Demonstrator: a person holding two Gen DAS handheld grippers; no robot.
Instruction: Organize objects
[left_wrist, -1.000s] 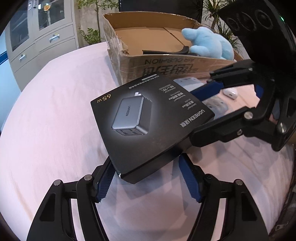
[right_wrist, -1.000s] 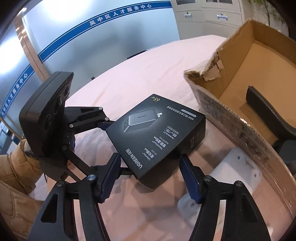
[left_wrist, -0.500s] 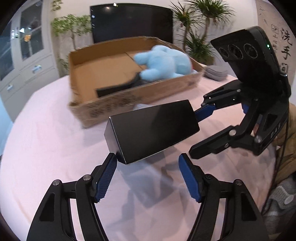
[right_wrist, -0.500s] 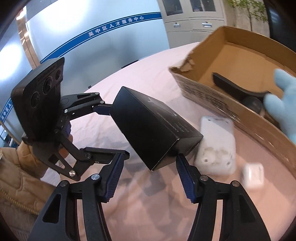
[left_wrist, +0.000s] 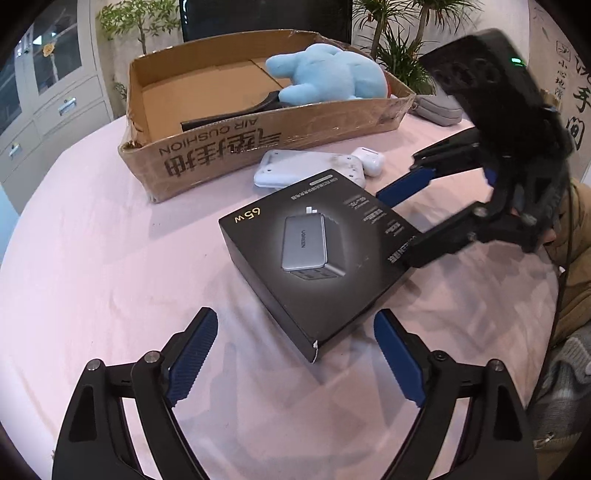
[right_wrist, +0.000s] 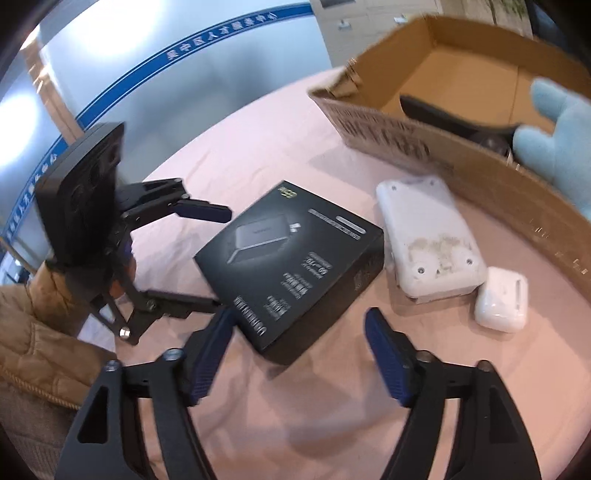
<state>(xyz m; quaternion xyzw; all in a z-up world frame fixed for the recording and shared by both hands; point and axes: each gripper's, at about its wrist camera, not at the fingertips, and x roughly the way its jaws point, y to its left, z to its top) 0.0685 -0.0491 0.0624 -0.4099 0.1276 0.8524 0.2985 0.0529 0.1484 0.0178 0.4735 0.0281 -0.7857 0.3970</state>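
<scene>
Two claws frame the black charger box (left_wrist: 314, 254), and neither one has hold of it. It lies flat on the pink desk (left_wrist: 103, 258), printed face up, gold "65w" lettering showing in the left wrist view.

The left claw (left_wrist: 295, 354) stands spread wide, its jaws having just been opening; the box's near corner pokes in between the blue pads (left_wrist: 192, 354), but there is clear daylight on both sides. Over in the right wrist view, the right claw (right_wrist: 299, 350) is likewise parted, jaws just opened, with the box's near edge between them. Its left pad (right_wrist: 212, 354) sits right beside the box's corner, and blur makes it hard to say if it brushes it; the other pad is clear of it.

Just beyond the box lies a white flat device (left_wrist: 306, 171), scuffed underside up, close to the box's far edge. Beside that, a small white earbud case (left_wrist: 367, 160). Behind them sits the open cardboard box (left_wrist: 221, 151) marked "AIR CUSHION", and inside it a light blue plush toy (left_wrist: 328, 75) lies over a black curved object (left_wrist: 229, 114). A grey pouch (left_wrist: 437, 110) rests on the desk past the carton's right end.

A tan quilted sleeve (right_wrist: 40, 332) shows behind the left claw in the right wrist view.
</scene>
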